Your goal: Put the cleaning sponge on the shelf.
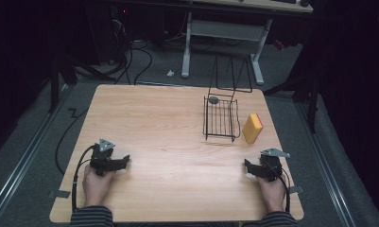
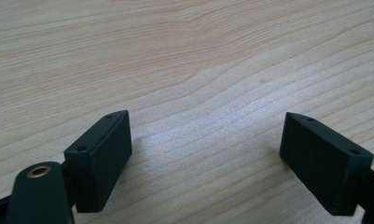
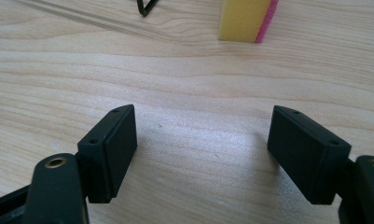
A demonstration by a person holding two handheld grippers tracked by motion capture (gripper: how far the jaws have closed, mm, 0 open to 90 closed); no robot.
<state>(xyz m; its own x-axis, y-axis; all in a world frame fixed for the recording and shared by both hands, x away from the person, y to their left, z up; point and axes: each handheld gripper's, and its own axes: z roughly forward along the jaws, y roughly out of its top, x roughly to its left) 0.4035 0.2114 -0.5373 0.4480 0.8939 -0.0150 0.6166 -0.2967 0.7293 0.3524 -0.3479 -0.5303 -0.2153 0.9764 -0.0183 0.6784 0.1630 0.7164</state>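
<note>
Yellow foam with a pink scouring face — the sponge (image 1: 253,128) stood on edge on the wooden table (image 1: 159,123), ahead of the right gripper (image 1: 251,166) and a little to its outer side, well apart from its tips. In the right gripper view the sponge (image 3: 244,18) sat at the far top, beyond the gap between the jaws, its pink layer on the right. Just beside it, further toward the left gripper's side, stood a black wire basket (image 1: 221,118) with a small grey round thing (image 1: 213,100) in its far corner; what that was could not be told.

Both tools rested low over bare wood near the person's edge of the table. The right gripper's jaws were spread wide and held nothing. The left gripper (image 2: 205,140) was likewise spread wide with only wood grain between its jaws, nothing near them.

By its look, the sponge would be very light and soft, giving way under a squeeze instead of slipping. Standing on a narrow edge, it would likely topple at a nudge — so the approach should come straight in. The best hold seemed to be across the two broad faces, one pad on yellow foam and one on the pink side, around mid-height, closing until the foam compressed slightly.
</note>
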